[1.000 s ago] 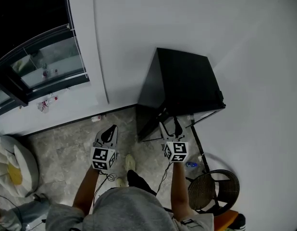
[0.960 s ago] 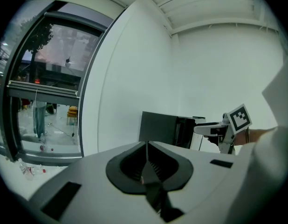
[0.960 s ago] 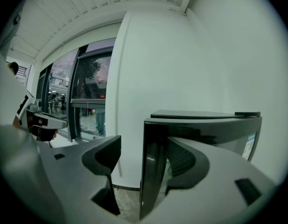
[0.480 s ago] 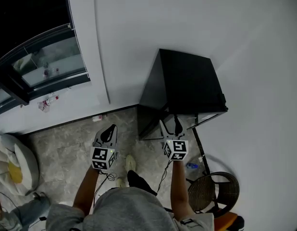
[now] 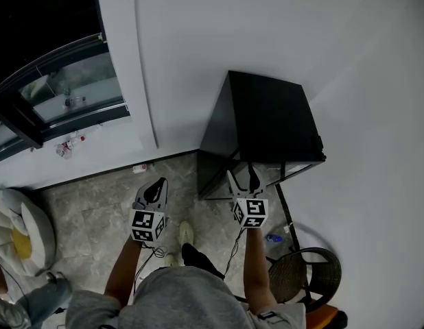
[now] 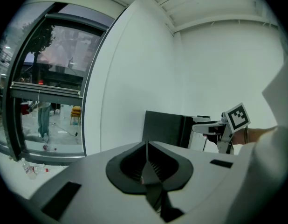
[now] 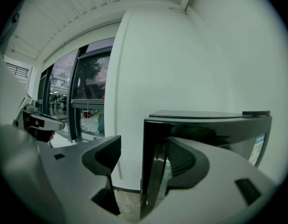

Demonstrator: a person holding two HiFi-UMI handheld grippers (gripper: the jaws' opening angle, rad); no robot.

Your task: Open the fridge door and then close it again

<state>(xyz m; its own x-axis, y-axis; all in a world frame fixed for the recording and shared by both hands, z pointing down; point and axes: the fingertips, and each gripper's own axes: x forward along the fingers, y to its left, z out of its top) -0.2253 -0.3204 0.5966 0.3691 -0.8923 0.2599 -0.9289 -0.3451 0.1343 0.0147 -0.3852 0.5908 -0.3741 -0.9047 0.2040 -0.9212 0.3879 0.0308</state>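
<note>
- Right gripper (image 5: 244, 178): lower centre of the head view. Jaws stand wide apart, with the upright edge of the fridge door (image 7: 151, 162) between them. The door edge lies close to the jaw on the right of the right gripper view, well clear of the other jaw, and is not clamped.
- Left gripper (image 6: 147, 167): left of the right gripper in the head view. Jaws are together with nothing between them. It is held in the air above the floor (image 5: 95, 211), apart from the fridge.
- Fridge (image 5: 267, 118): small, black and glossy, centre right of the head view. It stands on the floor against the white wall (image 5: 267, 26).
- Window (image 5: 75, 94): dark-framed, upper left of the head view.
- Wicker chair (image 5: 304, 273): round, lower right, just beside the fridge's near corner.
- Bottle (image 5: 272, 237): lies on the floor between the chair and the right gripper.
</note>
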